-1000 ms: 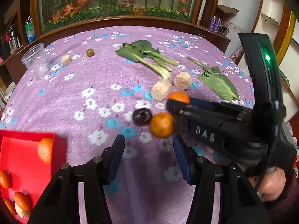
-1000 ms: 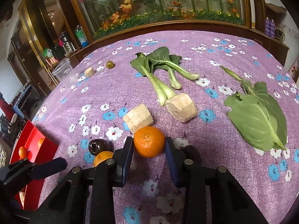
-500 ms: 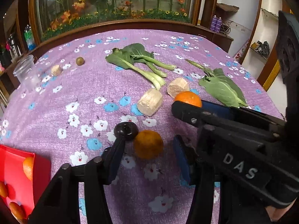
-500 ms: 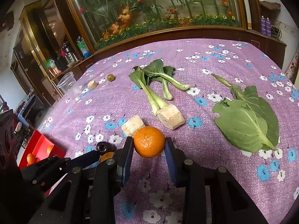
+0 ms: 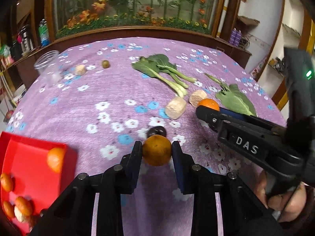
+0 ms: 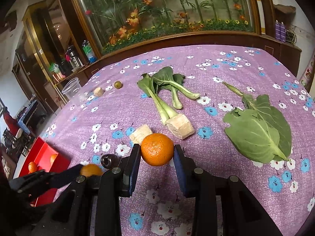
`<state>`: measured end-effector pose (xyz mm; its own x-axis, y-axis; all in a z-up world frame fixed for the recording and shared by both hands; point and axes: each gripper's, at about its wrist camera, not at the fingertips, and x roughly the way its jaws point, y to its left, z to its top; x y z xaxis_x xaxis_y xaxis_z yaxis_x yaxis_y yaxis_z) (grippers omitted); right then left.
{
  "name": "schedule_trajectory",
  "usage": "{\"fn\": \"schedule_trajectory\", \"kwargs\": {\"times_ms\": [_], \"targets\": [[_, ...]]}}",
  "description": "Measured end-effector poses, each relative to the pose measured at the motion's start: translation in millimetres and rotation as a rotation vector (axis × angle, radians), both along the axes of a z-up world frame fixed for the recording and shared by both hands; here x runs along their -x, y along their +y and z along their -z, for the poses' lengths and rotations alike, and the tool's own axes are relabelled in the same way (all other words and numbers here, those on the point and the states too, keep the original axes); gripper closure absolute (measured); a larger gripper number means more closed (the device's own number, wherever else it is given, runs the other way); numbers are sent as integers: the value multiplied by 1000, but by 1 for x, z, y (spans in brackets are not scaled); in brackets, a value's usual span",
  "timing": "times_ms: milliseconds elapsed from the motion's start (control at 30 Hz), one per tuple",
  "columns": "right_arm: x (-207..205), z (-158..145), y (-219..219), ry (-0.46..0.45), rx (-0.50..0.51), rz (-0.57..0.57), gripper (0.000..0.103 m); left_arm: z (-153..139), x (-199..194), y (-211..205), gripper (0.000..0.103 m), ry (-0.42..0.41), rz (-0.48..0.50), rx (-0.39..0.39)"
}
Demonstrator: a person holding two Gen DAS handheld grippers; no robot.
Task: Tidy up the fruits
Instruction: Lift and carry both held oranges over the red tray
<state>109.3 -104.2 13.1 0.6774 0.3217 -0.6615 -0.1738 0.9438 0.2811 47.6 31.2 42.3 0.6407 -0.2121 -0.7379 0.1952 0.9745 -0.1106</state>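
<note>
The left fingers (image 5: 157,153) have just been closing and are now pressing both pads on a dull orange (image 5: 157,153). The right fingers (image 6: 157,150) are gripping a brighter orange (image 6: 157,149), narrowed to its width. Just beyond the left fingers a dark plum (image 5: 157,131) is sitting on the worktop (image 5: 110,90); past it two pale chunks (image 5: 175,107) are lying near bok choy (image 5: 165,74) and a big leaf (image 6: 258,131). Far off, a small green fruit (image 5: 105,64) is waiting beside a plastic cup (image 5: 48,66). Down to the left of the left fingers, the red tray (image 5: 29,163) is already holding several oranges. So sorting is well along: two oranges are in hand and not yet binned, and the plum and green fruit are probably remaining.
</note>
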Motion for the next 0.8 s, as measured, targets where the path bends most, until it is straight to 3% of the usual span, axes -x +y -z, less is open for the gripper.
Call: {"fn": "schedule_trajectory", "kwargs": {"times_ms": [233,400,667,800], "targets": [[3,-1,3,-17,-8,4,67,-22,31,41,73,-47,-79,11],[15,-8,11,-12,-26,2,66,-37,50,95,73,-72,-189,42],[57,-33,42,-40,-13,-53,66,-54,79,164,73,-160,-357,7],[70,-52,71,-65,-4,-112,66,-58,88,199,73,-179,-425,30]]}}
